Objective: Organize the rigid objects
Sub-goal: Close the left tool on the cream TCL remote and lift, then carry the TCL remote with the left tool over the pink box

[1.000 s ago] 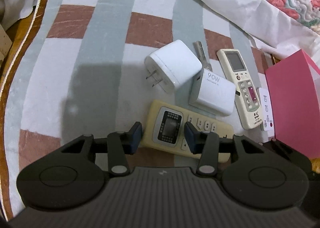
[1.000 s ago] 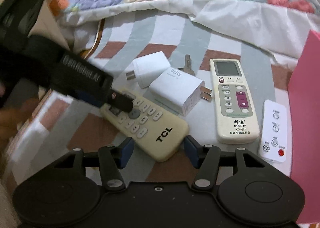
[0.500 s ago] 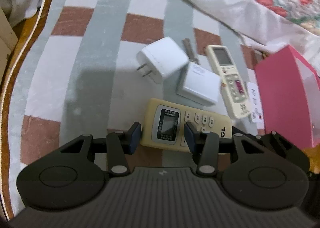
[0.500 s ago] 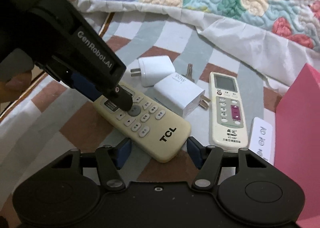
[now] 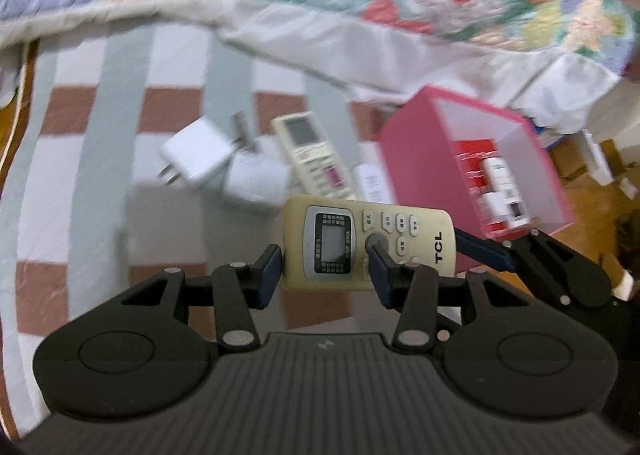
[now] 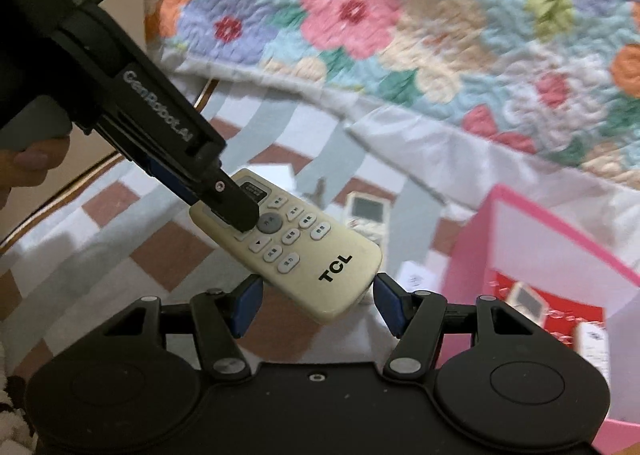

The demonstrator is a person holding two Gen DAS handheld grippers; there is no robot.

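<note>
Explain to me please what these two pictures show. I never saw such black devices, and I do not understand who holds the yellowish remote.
No robot here: a person holds one hand-held gripper in each hand, and each carries a camera looking along its two fingers. One picture is from the left hand-held gripper, the other from the right hand-held gripper. Both clamp the same TCL remote, the left at its screen end, the right at its logo end, above the striped blanket. On the blanket lie two white chargers, a white remote and a small white remote. Beside them stands an open pink box.
</note>
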